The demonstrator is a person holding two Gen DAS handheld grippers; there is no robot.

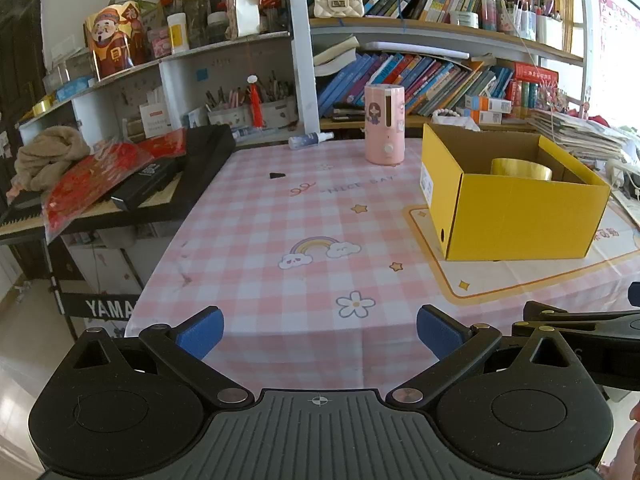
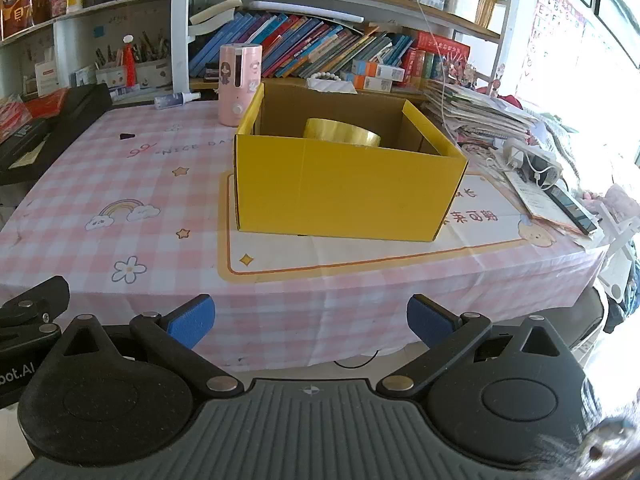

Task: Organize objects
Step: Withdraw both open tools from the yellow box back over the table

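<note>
An open yellow cardboard box [image 1: 516,216] [image 2: 340,196] stands on the pink checked tablecloth [image 1: 280,224] [image 2: 120,168], on a cream mat. A roll of yellowish tape [image 1: 522,169] [image 2: 342,133] sits inside it. A pink cylindrical canister [image 1: 385,124] [image 2: 239,84] stands behind the box. A small spray bottle [image 1: 310,141] [image 2: 176,100] lies at the table's far edge. A small black piece [image 1: 277,175] [image 2: 127,135] lies on the cloth. My left gripper [image 1: 320,332] and right gripper [image 2: 311,320] are both open and empty, at the table's near edge.
Bookshelves [image 1: 420,76] full of books and pen pots stand behind the table. A black keyboard [image 1: 120,200] with red packets and a brown cloth is at the left. Stacked papers, a power strip and a phone [image 2: 540,168] lie to the right of the box.
</note>
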